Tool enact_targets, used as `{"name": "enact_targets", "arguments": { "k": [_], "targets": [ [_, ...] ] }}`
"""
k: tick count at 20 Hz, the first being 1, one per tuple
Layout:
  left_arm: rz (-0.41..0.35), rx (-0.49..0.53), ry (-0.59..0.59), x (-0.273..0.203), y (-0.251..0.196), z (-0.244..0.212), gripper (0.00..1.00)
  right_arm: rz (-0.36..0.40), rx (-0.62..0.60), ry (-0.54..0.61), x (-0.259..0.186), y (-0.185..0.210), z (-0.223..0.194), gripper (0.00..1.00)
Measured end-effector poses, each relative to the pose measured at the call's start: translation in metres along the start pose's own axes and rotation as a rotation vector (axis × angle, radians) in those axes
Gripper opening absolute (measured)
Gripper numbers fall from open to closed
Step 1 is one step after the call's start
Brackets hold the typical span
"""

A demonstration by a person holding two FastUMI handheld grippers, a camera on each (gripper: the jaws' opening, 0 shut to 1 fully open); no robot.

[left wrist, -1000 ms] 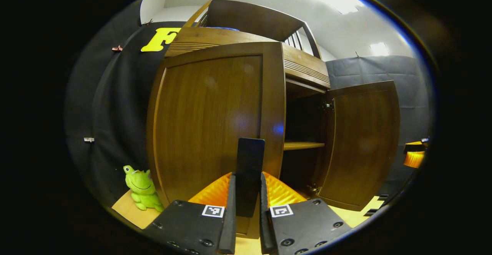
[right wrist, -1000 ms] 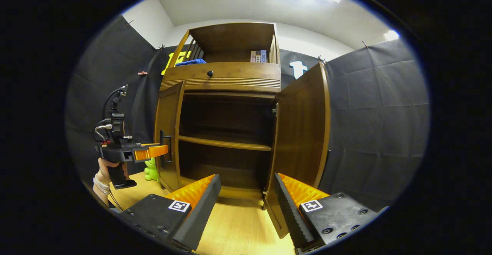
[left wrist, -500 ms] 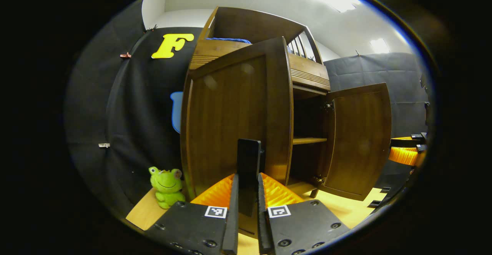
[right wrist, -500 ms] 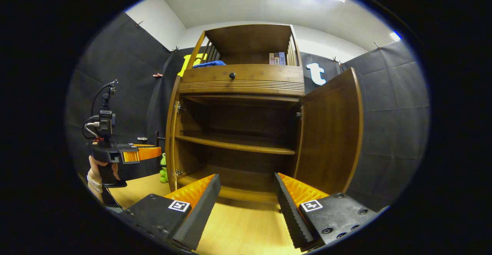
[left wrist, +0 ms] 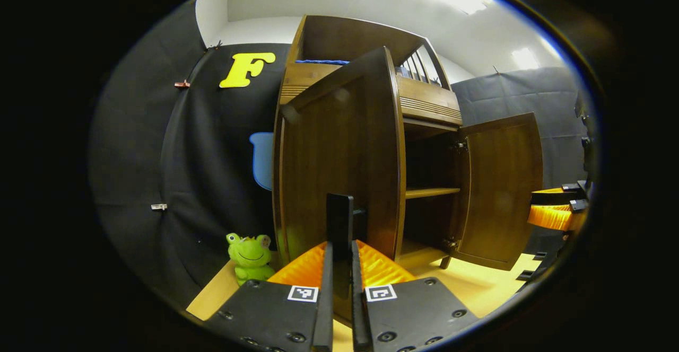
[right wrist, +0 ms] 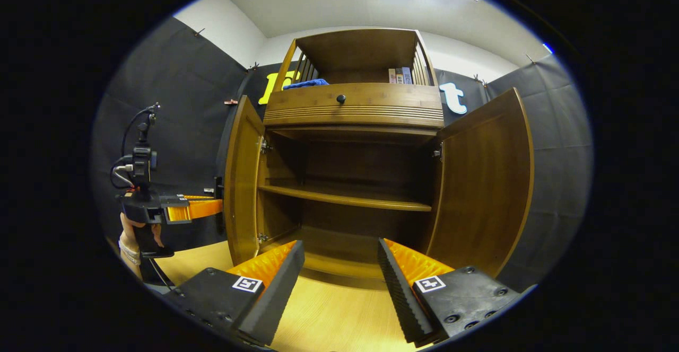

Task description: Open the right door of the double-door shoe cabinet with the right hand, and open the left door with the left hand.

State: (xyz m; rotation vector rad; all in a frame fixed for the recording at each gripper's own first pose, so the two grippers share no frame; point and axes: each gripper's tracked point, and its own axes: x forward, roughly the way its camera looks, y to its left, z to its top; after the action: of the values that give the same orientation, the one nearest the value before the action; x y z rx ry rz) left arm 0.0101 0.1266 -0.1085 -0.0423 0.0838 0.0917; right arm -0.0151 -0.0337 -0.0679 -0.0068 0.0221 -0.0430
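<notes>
Nearest in the left gripper view, the left gripper [left wrist: 339, 288] is pinching the dark vertical door handle [left wrist: 339, 219] between its two fingers, a grip that lets the hand swing the panel about its hinges. Just beyond, the left door [left wrist: 334, 161] is standing well out from the shoe cabinet [right wrist: 353, 108], and a green frog plush [left wrist: 249, 256] is sitting on the light wooden floor [right wrist: 329, 315] beside it. In the right gripper view, the right gripper [right wrist: 339, 283] is hovering in front of the opening with its jaws wide and nothing between them, which suggests its work is done: the right door [right wrist: 480, 182] is standing fully open. Farther in, one inner shelf [right wrist: 345, 197] is dividing the interior into two bare compartments. Counted: two doors, both open; two grippers; one drawer knob [right wrist: 341, 98]; one plush. The task is looking almost complete, with release of the handle apparently remaining.
</notes>
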Motion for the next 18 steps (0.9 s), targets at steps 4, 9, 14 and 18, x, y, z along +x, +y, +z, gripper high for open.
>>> {"name": "enact_targets", "arguments": {
  "k": [4,9,14,18],
  "targets": [
    [0.042,0.055,0.006,-0.008,0.011,-0.002,0.17,0.025,0.030,0.031,0.009,0.006,-0.012,0.89],
    [0.095,0.047,0.009,-0.017,0.026,-0.001,0.12,0.043,0.045,0.053,0.018,0.012,-0.020,0.90],
    [0.182,0.068,0.007,-0.027,0.051,0.004,0.10,0.050,0.046,0.052,0.020,0.016,-0.021,0.89],
    [0.249,0.101,0.014,-0.034,0.068,0.003,0.08,0.056,0.040,0.048,0.018,0.023,-0.019,0.90]
  ]
}}
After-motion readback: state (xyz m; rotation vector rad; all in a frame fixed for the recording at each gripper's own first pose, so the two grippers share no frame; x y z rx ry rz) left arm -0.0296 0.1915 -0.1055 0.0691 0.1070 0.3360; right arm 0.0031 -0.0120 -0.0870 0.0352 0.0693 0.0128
